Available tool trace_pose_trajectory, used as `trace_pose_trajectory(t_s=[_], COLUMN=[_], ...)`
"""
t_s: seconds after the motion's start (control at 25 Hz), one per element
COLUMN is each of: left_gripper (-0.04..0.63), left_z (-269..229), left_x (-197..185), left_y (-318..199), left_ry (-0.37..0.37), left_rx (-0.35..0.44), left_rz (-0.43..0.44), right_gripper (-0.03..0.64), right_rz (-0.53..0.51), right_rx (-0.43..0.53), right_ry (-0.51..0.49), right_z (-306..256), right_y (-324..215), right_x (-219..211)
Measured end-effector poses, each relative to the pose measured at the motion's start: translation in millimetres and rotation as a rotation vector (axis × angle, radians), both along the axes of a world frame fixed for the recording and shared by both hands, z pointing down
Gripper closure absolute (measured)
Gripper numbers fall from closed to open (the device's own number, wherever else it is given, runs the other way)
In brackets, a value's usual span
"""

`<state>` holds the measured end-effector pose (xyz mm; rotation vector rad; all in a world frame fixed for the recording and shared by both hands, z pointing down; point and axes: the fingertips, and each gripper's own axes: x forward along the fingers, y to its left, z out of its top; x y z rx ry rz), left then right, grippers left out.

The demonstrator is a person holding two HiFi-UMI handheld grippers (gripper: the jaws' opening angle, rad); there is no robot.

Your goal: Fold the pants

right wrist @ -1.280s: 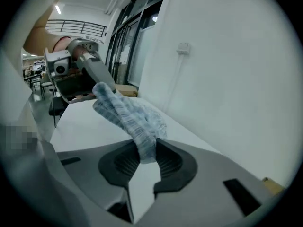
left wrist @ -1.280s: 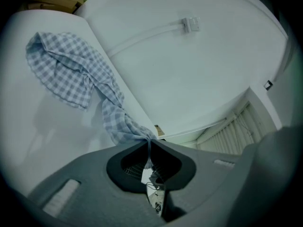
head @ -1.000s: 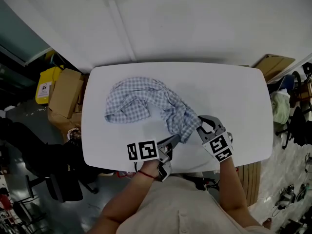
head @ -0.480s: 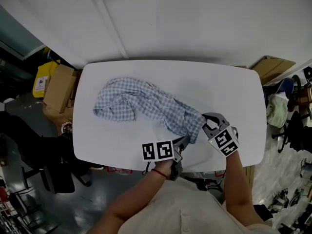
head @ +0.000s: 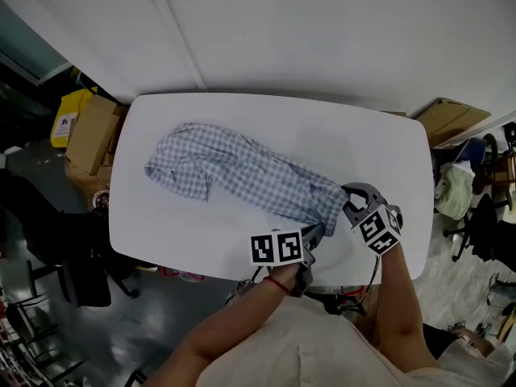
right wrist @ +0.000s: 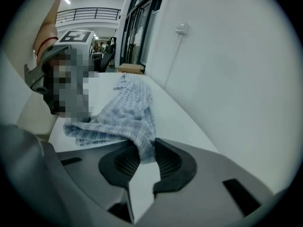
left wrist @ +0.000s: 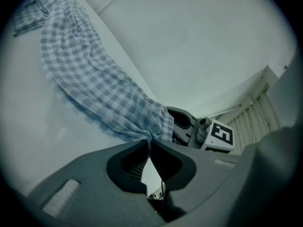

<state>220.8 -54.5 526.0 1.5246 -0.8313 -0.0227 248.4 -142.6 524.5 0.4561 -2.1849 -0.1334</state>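
While both clamp pants [head: 242,176], left hand-held gripper [left wrist: 149,144], right hand-held gripper [right wrist: 144,152] hide pinched edge; seemingly bunched.

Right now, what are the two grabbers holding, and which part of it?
Both pinch the blue-and-white checked cloth pants: the left gripper and the right gripper each clamp a corner of the end nearest the person.

White table [head: 355,143], rounded at the corners, across the middle of the frame. Lying straight on it: blue-and-white checked pants [head: 234,172], rumpled, stretched slantwise from the left part toward the lower right edge. Bunched at the left end, narrower toward the right.
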Motion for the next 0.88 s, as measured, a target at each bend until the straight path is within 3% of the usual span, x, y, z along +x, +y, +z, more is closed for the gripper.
trace_pose_trajectory(t_s=[0.28,0.64,0.88], left_gripper=[0.568,0.568,0.568], left_z=[17,33,45], left_x=[40,111,149], left_y=[5,14,22], left_ry=[-0.033,0.004,-0.022], left_rx=[-0.035,-0.097,-0.08], left_rz=[0.041,0.08,0.165], right_gripper=[0.531,0.531,0.531], right_rz=[-0.074,-0.162,-0.158], right_rx=[0.015,0.072,0.069], right_ry=[0.128,0.282,0.311], right_z=[18,35,48], right_y=[4,10,19], right_x=[43,112,148])
